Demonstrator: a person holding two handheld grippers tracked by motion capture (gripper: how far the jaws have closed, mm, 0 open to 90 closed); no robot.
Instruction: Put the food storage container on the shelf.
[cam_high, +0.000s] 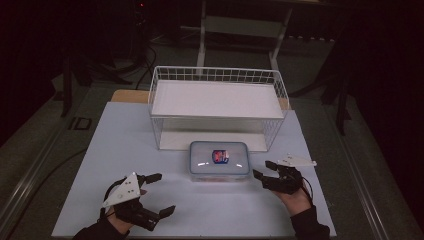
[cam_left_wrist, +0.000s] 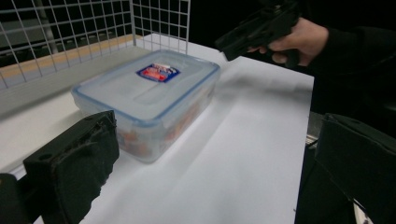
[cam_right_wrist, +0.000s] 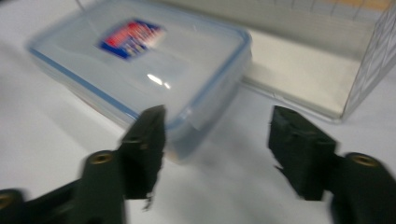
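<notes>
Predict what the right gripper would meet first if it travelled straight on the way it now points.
Probably the clear plastic lidded box with a blue seal: the open right gripper aims at its near corner, with nothing between, though depth is unclear.

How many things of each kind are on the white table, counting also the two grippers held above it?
Lidded plastic container: 1
White wire basket: 1
Grippers: 2, the left gripper and the right gripper
Total: 4
</notes>
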